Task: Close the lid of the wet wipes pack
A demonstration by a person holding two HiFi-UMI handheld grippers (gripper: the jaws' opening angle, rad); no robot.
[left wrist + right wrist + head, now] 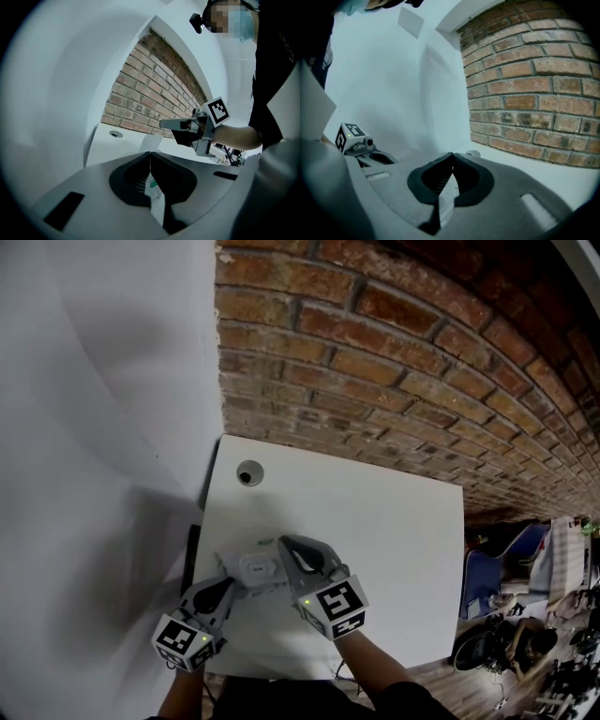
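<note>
The white wet wipes pack (256, 570) lies on the white table (394, 540) near its front left corner, lid side up. My left gripper (228, 584) is at the pack's near left edge. In the left gripper view its jaws (150, 153) are shut with a white, green-printed fold of the pack (157, 197) between them. My right gripper (284, 542) reaches over the pack's right side to its far corner. In the right gripper view that gripper (452, 154) is shut, with a white strip of the pack (445, 199) in the jaws. Whether the lid is closed is hidden.
A round cable hole (249, 473) sits at the table's far left corner. A brick wall (394, 362) runs along the back and a white wall (94, 427) along the left. A blue chair (497, 568) and clutter stand on the floor at the right.
</note>
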